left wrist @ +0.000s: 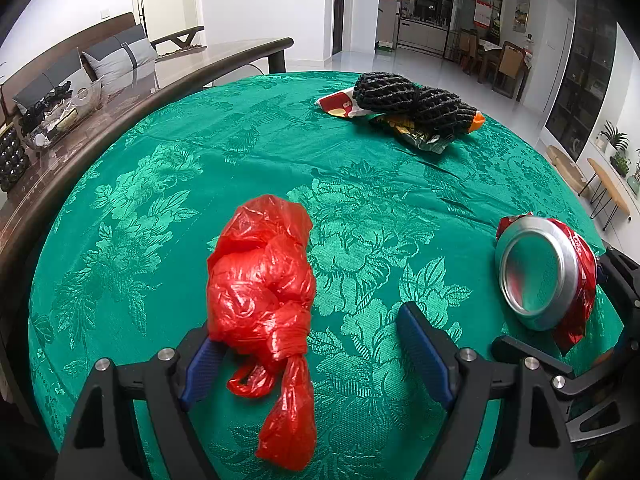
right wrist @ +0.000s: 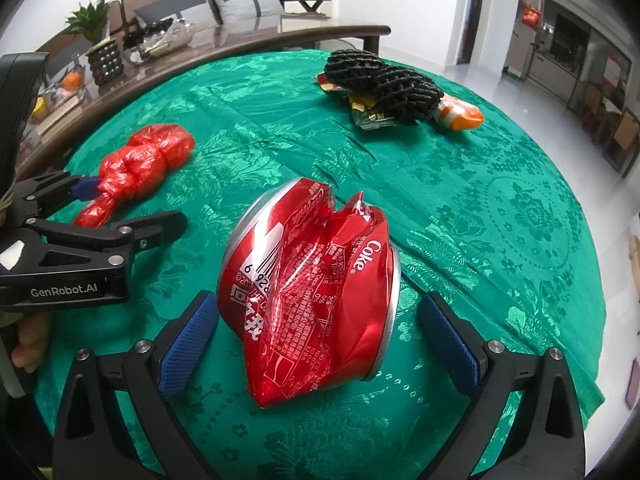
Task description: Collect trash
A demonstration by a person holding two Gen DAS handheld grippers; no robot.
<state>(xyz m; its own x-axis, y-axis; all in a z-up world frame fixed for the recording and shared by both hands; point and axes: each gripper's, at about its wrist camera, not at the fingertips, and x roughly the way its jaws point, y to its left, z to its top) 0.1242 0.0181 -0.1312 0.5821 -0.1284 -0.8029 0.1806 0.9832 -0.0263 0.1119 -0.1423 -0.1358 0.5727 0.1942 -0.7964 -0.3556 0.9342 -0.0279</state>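
Observation:
A knotted red plastic bag (left wrist: 260, 280) lies on the green tablecloth (left wrist: 160, 200) between the fingers of my left gripper (left wrist: 308, 324). That gripper is open; the bag rests against its left pad, and the right pad stands clear of it. A crushed red Coke can (right wrist: 312, 292) lies between the fingers of my right gripper (right wrist: 320, 298), which is also open, with a gap at its right pad. The can (left wrist: 536, 268) shows its silver bottom in the left wrist view. The bag (right wrist: 140, 164) and the left gripper (right wrist: 138, 200) appear at the left in the right wrist view.
At the far side of the table lies a black foam net (left wrist: 412, 100) over snack wrappers (left wrist: 340, 104), one orange (right wrist: 460, 114). Behind the cloth stands a dark wooden table (right wrist: 280, 32) with a glass bowl (right wrist: 160, 40) and a potted plant (right wrist: 100, 48). The table's edge drops off at the right.

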